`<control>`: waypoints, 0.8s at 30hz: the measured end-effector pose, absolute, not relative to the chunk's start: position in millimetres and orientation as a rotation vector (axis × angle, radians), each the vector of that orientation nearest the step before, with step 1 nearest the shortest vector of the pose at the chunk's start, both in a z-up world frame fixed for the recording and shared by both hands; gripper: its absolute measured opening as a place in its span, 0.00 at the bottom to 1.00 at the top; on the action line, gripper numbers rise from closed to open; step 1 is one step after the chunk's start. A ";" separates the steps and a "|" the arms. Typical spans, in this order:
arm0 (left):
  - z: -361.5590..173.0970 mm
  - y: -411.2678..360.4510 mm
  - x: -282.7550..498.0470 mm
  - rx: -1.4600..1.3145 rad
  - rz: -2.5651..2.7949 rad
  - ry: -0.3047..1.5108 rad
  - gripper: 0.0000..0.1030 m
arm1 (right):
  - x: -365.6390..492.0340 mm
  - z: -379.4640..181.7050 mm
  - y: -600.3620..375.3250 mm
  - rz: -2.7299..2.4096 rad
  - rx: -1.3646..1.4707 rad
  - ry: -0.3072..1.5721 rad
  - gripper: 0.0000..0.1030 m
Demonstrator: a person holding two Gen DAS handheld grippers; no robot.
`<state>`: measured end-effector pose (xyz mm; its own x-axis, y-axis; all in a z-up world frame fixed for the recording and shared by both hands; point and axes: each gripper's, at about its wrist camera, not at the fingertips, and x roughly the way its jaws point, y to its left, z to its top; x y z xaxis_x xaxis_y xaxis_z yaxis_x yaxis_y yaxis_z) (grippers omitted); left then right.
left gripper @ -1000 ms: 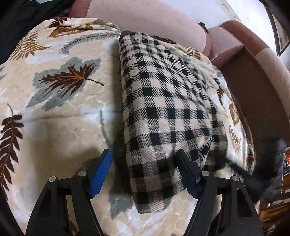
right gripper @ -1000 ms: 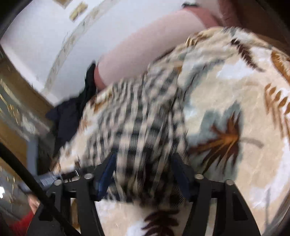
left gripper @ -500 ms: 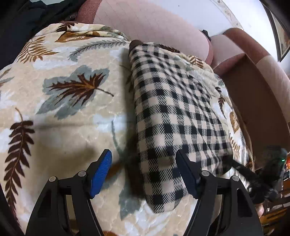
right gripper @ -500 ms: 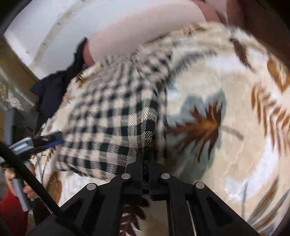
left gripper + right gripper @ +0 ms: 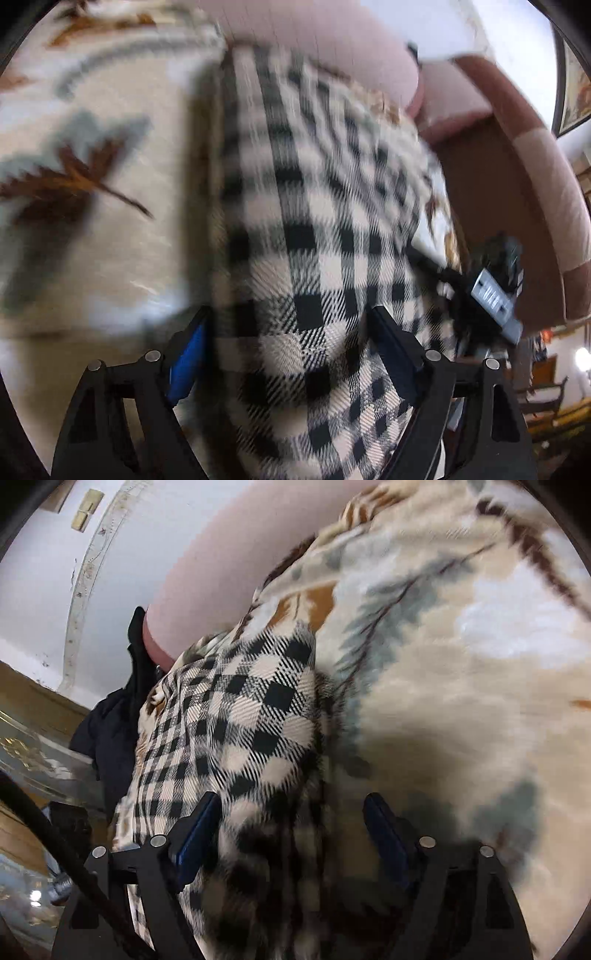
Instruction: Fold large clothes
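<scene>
A folded black-and-cream checked garment (image 5: 317,236) lies on a leaf-patterned blanket (image 5: 110,221) over a sofa. My left gripper (image 5: 288,350) is open, its blue-padded fingers straddling the near end of the garment. The right gripper's body (image 5: 495,288) shows at the garment's right edge in the left wrist view. In the right wrist view the garment (image 5: 236,731) lies to the left on the blanket (image 5: 461,701). My right gripper (image 5: 291,830) is open, its jaws wide over the garment's near edge. Both views are motion-blurred.
The pink sofa backrest (image 5: 332,33) runs behind the blanket, with a brown armrest (image 5: 517,166) to the right. Dark clothing (image 5: 114,716) hangs off the sofa's far end. A white wall (image 5: 92,554) stands behind.
My right gripper was shut on the garment's edge half a second ago and has opened. My left gripper has moved in closer, so the garment now sits between its fingers.
</scene>
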<state>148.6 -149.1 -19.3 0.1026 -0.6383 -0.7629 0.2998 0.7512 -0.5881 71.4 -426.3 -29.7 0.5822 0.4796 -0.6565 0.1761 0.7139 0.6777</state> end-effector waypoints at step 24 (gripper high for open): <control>-4.4 -102.0 95.2 -0.266 -0.532 1.247 0.63 | 69.2 1.7 -404.2 0.103 0.639 0.956 0.58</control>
